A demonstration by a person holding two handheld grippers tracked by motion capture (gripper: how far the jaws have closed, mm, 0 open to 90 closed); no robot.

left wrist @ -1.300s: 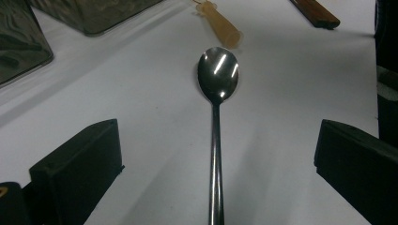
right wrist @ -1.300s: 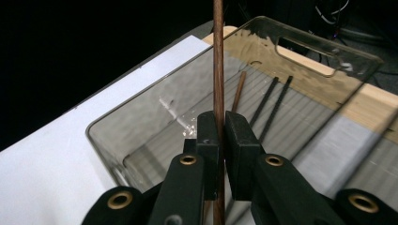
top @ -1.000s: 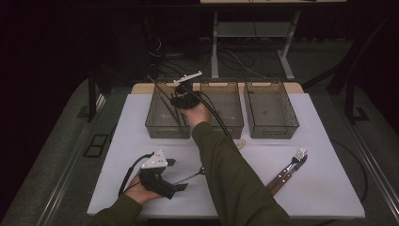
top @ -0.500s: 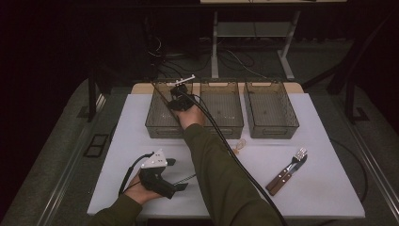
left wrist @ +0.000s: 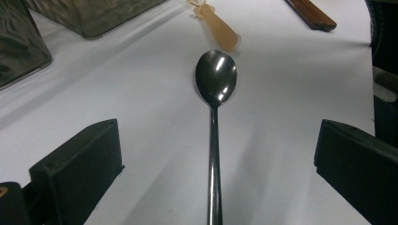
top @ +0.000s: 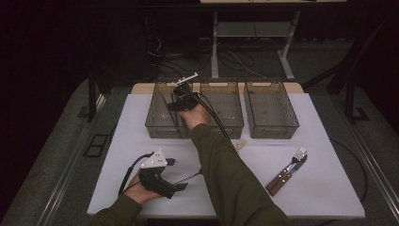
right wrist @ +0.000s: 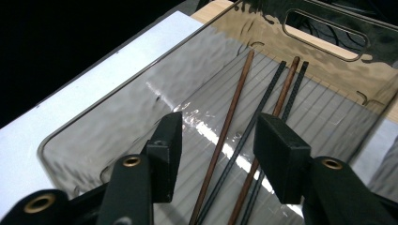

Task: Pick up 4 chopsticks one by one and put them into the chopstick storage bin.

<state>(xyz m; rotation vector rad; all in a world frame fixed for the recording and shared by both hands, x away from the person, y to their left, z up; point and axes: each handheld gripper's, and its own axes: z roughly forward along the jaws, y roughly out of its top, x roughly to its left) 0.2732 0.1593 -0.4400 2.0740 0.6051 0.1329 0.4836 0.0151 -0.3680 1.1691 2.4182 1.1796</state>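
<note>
In the high view the person's sleeve hides much of the counter, and the right claw is small and dark over the left of three bins, but the right gripper view shows its jaws, which have just been opening, standing apart over four chopsticks, two brown and two black, lying loose on the bin floor. The left claw is spread wide either side of one spoon on the counter, its handle cut off at the frame's edge. Beyond lie a pale, probably plastic, piece and what looks like a fork-and-knife pair.
</note>
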